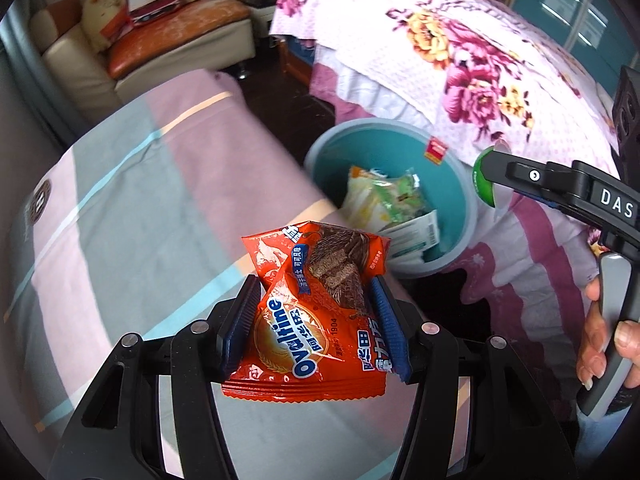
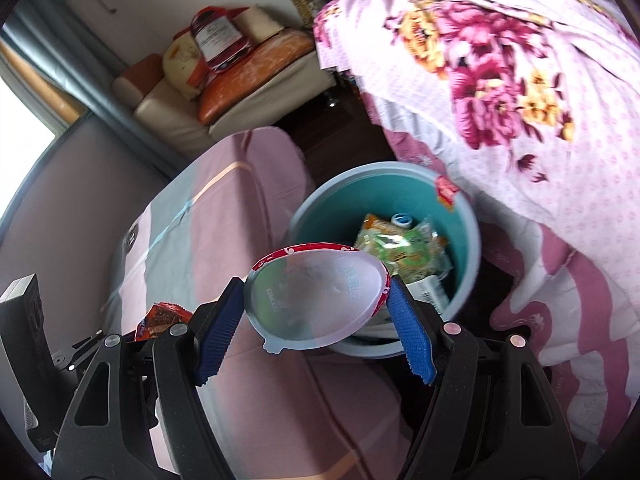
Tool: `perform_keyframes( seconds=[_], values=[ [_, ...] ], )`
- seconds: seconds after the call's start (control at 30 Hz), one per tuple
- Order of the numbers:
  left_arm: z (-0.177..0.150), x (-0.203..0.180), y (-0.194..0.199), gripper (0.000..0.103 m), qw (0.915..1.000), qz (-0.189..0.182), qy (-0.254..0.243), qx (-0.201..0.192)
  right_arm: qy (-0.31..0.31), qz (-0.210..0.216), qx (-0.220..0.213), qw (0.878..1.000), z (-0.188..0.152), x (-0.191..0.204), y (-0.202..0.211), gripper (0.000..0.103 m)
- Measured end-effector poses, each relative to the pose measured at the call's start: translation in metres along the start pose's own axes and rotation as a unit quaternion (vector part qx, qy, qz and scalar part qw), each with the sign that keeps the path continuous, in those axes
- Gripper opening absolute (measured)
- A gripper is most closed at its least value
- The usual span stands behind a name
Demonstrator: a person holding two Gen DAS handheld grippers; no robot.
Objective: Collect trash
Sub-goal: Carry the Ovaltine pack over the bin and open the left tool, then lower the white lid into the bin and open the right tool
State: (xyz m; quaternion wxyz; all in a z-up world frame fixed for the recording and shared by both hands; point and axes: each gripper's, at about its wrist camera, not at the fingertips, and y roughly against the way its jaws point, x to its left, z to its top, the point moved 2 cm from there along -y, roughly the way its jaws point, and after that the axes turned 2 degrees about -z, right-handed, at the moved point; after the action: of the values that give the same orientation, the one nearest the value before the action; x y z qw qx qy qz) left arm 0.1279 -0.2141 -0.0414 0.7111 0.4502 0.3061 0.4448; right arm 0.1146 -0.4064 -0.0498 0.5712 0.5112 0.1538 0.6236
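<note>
left gripper [image 1: 316, 312]: clamped on the orange snack packet [image 1: 316, 304], blue pads pressing both side edges, packet upright and crumpled at top.
right gripper [image 2: 318, 312]: holding the plastic lid [image 2: 316, 292] by its rim, pads at 9 and 3 o'clock of the lid; lid tilted, underside facing the camera, small pull tab at 7 o'clock.
right gripper seen from left view: sits at 3 o'clock, right hand [image 1: 604, 340] on its handle, a green-faced piece at its tip over the bin edge, probably the lid's other side.
trash bin [image 2: 470, 236]: teal inside, grey rim, on the floor between the striped bed [image 1: 120, 200] and the floral bedspread [image 1: 460, 60]; from the left gripper it lies at 1 o'clock, from the right gripper at 12 o'clock just past the lid.
bin contents: green-yellow wrapper [image 2: 400, 248], a white carton, a blue-white cap at the back.
step in hand (judged): carry both pieces over the bin mouth, then drop.
how to do well: centre each item above the opening before opening the jaws; lid is light and flat, may sail sideways, so release low; packet is well short of the rim, needs more travel toward 1 o'clock; release one at a time so grippers don't collide.
writing, packet: "Ovaltine", "1904", Chinese characters, wafer picture.
writing, right gripper body: "DAS".
writing, lid: faint embossed letters, unreadable.
bin sticker [image 1: 436, 150]: red, text too small.
</note>
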Motion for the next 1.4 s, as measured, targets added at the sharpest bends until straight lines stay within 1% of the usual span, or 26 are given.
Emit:
perform_keyframes(
  seconds=[0.2,0.47,0.83,0.97,1.0,1.07,1.1,1.13,1.2,1.3,1.4],
  values=[
    [0.018,-0.026,-0.016,0.058,0.9997,-0.014,-0.019,0.002,-0.019,-0.012,-0.009,1.0,0.009,-0.026,0.005,0.069],
    [0.037,-0.038,-0.042,0.058,0.9992,-0.033,-0.02,0.007,-0.027,-0.031,-0.006,0.999,0.022,-0.046,0.001,0.069],
    [0.053,-0.044,-0.069,0.058,0.9976,-0.066,-0.015,0.015,-0.025,-0.062,0.009,0.998,0.032,-0.052,-0.015,0.069],
    [0.055,-0.045,-0.075,0.059,0.9969,-0.075,-0.014,0.02,-0.024,-0.069,0.007,0.997,0.035,-0.053,-0.018,0.069],
    [0.055,-0.045,-0.077,0.061,0.9967,-0.077,-0.014,0.021,-0.024,-0.071,0.006,0.997,0.035,-0.053,-0.019,0.069],
    [0.055,-0.045,-0.077,0.071,0.9969,-0.075,-0.014,0.019,-0.026,-0.074,0.008,0.997,0.035,-0.054,-0.021,0.069],
    [0.055,-0.045,-0.077,0.082,0.9971,-0.073,-0.013,0.018,-0.027,-0.075,0.009,0.997,0.036,-0.054,-0.022,0.069],
    [0.055,-0.044,-0.077,0.09,0.9972,-0.072,-0.011,0.016,-0.027,-0.076,0.01,0.997,0.037,-0.054,-0.023,0.069],
    [0.055,-0.042,-0.077,0.092,0.9975,-0.069,-0.008,0.014,-0.026,-0.078,0.014,0.997,0.037,-0.054,-0.026,0.069],
    [0.053,-0.038,-0.076,0.093,0.9982,-0.056,-0.005,0.02,-0.023,-0.079,0.019,0.996,0.037,-0.052,-0.03,0.069],
    [0.048,-0.029,-0.073,0.093,0.9986,-0.049,0.004,0.016,-0.017,-0.08,0.024,0.996,0.035,-0.048,-0.034,0.069]
  ],
)
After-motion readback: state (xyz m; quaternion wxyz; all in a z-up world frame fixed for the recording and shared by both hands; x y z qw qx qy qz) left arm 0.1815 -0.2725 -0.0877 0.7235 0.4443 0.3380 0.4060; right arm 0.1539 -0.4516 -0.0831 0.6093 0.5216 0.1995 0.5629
